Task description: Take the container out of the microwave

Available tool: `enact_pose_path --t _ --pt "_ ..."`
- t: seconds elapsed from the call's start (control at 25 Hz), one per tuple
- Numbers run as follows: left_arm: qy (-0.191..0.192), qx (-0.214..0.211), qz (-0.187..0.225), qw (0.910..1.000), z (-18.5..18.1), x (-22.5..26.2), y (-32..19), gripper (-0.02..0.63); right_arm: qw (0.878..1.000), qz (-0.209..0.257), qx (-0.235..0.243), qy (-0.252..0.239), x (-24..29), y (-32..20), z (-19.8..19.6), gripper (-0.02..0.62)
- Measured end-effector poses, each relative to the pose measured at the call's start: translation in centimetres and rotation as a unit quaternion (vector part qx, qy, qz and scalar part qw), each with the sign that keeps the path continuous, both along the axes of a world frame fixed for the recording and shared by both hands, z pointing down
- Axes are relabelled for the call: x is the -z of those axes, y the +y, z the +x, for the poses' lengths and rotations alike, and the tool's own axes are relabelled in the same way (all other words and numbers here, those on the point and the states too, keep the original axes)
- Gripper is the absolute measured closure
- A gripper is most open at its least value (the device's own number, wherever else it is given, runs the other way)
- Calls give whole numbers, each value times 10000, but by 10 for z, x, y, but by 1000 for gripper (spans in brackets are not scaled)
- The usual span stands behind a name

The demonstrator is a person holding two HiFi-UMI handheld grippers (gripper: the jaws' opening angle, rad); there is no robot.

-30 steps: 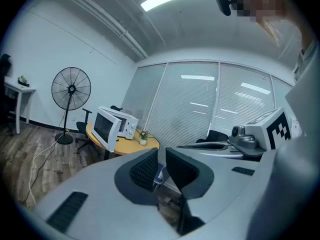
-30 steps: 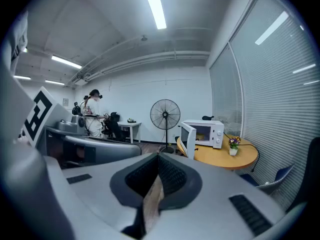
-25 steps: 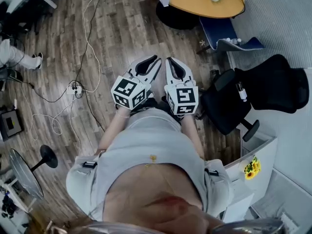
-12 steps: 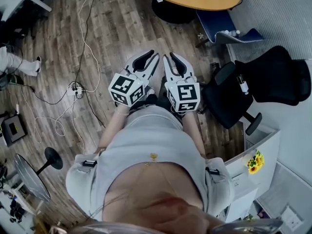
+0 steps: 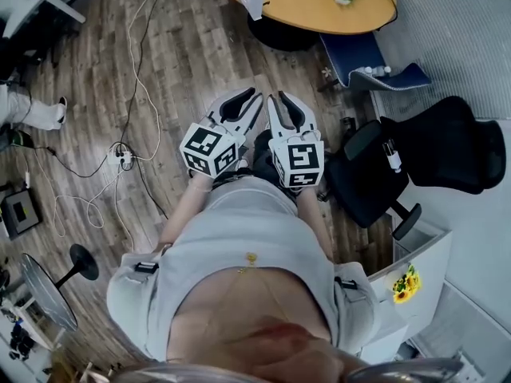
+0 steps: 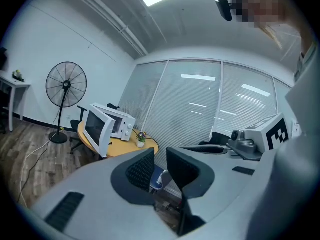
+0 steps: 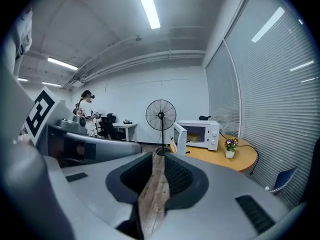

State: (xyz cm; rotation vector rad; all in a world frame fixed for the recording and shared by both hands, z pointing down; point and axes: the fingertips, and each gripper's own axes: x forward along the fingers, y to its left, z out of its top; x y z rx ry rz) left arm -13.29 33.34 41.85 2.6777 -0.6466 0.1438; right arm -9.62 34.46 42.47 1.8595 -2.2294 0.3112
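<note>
Grey ribbed fingers on left gripper [image 6: 160,157] and right gripper [image 7: 158,160] — narrowly parted, empty — boxy white microwave [image 7: 200,134] door open

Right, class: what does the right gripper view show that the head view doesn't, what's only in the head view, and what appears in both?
Only the right gripper view: the inside of the open microwave, with the container sitting in it.
Only the head view: the large black office chair and the power strip on the floor.
Both: the round wooden table, the flower pot on it, and the right gripper, its jaws slightly apart and empty.
</note>
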Motion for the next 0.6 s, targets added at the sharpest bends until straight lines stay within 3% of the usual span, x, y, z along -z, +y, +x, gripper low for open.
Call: enact_pose_path --t 0.6 --pt "-31 -7 -68 10000 45 -3 -66 528 9999 -55 109 -122 -2 -72 40 514"
